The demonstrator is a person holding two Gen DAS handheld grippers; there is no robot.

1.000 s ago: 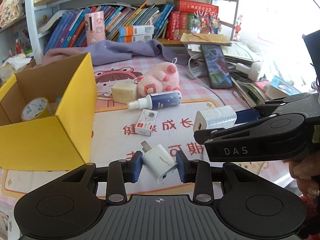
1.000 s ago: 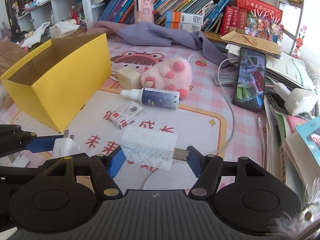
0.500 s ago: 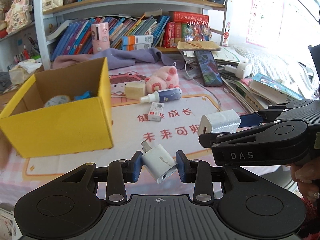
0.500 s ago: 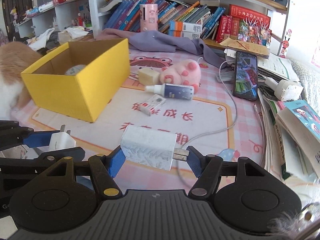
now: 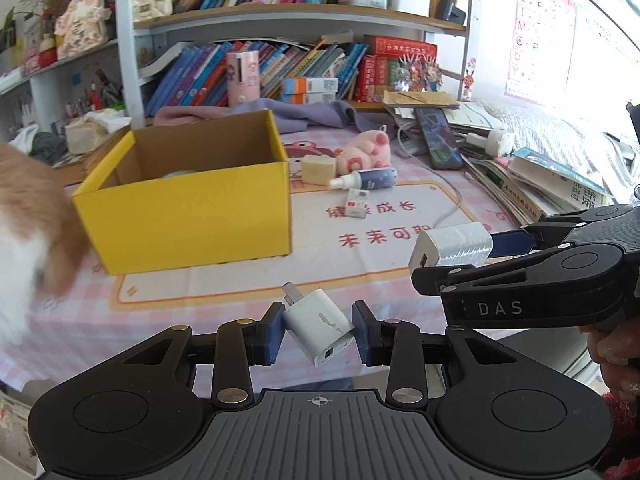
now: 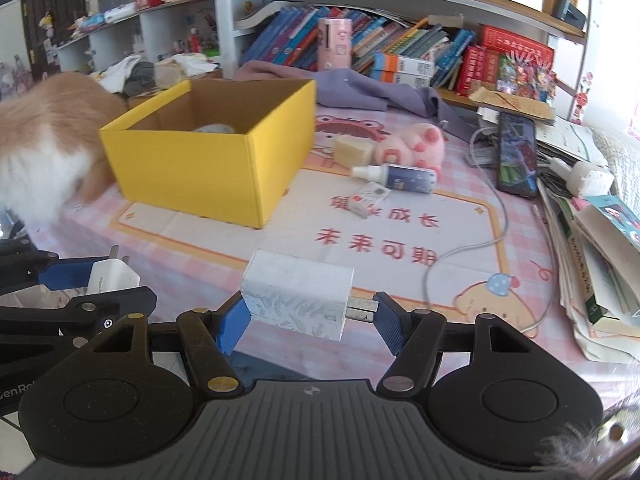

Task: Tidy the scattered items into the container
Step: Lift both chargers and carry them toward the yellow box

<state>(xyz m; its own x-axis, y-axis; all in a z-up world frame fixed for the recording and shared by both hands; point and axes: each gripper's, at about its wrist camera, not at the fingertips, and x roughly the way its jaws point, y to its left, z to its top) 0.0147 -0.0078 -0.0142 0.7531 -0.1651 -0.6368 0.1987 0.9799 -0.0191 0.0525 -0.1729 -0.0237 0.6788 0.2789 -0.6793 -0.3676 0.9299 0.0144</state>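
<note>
- Two chargers were held off the table; left wrist view: the left gripper (image 5: pixel 319 333) pinched a small white charger (image 5: pixel 318 330), tilted, in front of the yellow box (image 5: pixel 188 220), while the right gripper (image 5: pixel 460 254) alongside carried a larger white charger (image 5: pixel 454 245)
- Right wrist view: the right gripper (image 6: pixel 308 314) clamped the larger white charger (image 6: pixel 298 300) end to end, prongs against one pad; spray bottle (image 6: pixel 396 177), pink plush (image 6: pixel 412 146) and small packet (image 6: pixel 368 198) lay on the mat beside the box

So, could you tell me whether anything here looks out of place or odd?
Yes: a furry orange-and-white animal, probably a cat, is up on the table against the left side of the yellow box. Also, the small charger sits tilted in the left gripper, and the right gripper pinches the big charger by its prongs.
</note>
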